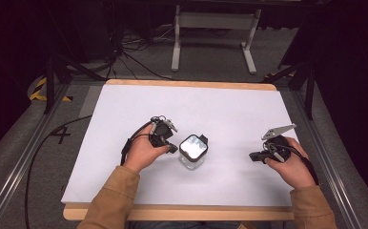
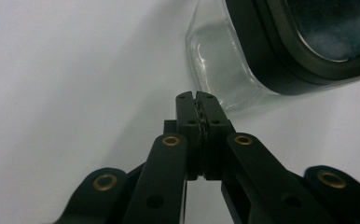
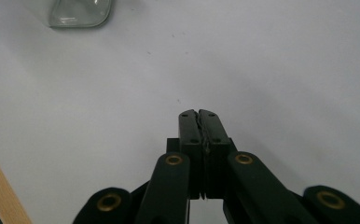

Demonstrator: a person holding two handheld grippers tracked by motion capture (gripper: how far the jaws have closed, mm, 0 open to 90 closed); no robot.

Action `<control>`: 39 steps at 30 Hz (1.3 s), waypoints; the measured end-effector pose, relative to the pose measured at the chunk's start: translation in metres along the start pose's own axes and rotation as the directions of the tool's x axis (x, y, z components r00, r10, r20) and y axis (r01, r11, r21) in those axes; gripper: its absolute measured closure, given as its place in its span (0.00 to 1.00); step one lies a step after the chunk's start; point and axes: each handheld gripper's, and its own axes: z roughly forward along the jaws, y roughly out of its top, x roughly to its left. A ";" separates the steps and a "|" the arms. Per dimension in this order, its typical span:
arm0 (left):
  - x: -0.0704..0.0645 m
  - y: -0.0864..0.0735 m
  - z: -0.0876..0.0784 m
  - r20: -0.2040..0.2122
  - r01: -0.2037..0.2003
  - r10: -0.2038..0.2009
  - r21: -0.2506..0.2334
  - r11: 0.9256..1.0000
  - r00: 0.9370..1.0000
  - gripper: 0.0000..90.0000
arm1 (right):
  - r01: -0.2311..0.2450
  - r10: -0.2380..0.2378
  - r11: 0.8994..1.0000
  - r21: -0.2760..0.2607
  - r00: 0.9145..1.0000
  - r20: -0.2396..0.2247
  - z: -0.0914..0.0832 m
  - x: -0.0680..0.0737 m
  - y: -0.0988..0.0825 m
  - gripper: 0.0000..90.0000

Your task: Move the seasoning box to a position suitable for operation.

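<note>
A square clear glass jar [image 1: 192,151] with a black-rimmed lid [image 1: 193,146] stands upright near the middle of the white table top [image 1: 196,109]. My left gripper [image 1: 173,148] sits just left of it, jaws shut with nothing between them. In the left gripper view the shut tips [image 2: 196,95] lie right beside the jar's glass wall [image 2: 215,65], under the lid's black rim [image 2: 266,51]; I cannot tell if they touch. My right gripper [image 1: 252,156] rests low at the right, pointing toward the jar, shut and empty [image 3: 198,113]. The jar's base [image 3: 79,13] shows far off in the right gripper view.
The white sheet lies on a wooden board whose edge [image 1: 172,212] runs along the front and shows again [image 3: 1,186] in the right gripper view. Metal rails [image 1: 15,157] flank the table. A white stand [image 1: 215,28] and cables [image 1: 125,52] lie on the floor beyond.
</note>
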 end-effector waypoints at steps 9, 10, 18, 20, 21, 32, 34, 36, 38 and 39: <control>0.003 -0.004 0.012 0.042 -0.015 0.016 -0.020 1.000 0.999 1.00 | 0.012 -0.012 1.000 0.000 1.000 -0.010 0.002 0.002 0.002 1.00; 0.003 -0.005 0.012 0.042 -0.015 0.016 -0.011 1.000 0.999 1.00 | 0.019 -0.019 1.000 0.002 1.000 -0.012 0.002 0.001 0.002 1.00; -0.001 -0.004 0.013 0.067 -0.032 0.030 0.034 0.999 0.997 1.00 | 0.026 -0.026 1.000 -0.001 0.999 -0.021 0.003 0.003 0.003 1.00; -0.005 -0.003 0.016 0.070 -0.044 0.042 0.033 0.998 0.997 1.00 | 0.025 -0.025 1.000 -0.001 0.999 -0.023 0.003 0.003 0.003 1.00; -0.007 -0.002 0.017 0.076 -0.050 0.047 0.039 0.998 0.996 1.00 | 0.024 -0.024 1.000 -0.001 0.999 -0.024 0.003 0.003 0.003 1.00; -0.031 0.008 0.031 0.093 -0.130 0.122 0.080 0.988 0.988 1.00 | 0.020 -0.020 1.000 0.000 0.999 -0.026 0.002 0.003 0.004 1.00; -0.033 0.009 0.031 0.101 -0.137 0.128 0.085 0.987 0.987 1.00 | 0.025 -0.025 1.000 0.000 0.999 -0.023 0.002 0.003 0.004 1.00; -0.036 0.010 0.033 0.107 -0.146 0.136 0.092 0.985 0.985 1.00 | 0.029 -0.029 1.000 -0.002 0.999 -0.025 0.002 0.003 0.004 1.00; -0.037 0.011 0.033 0.103 -0.161 0.150 0.097 0.982 0.983 1.00 | 0.020 -0.020 1.000 -0.001 0.999 -0.027 0.002 0.003 0.004 1.00; -0.037 0.011 0.033 0.107 -0.159 0.149 0.090 0.983 0.983 0.99 | 0.022 -0.022 1.000 0.002 0.999 -0.024 0.002 0.003 0.004 1.00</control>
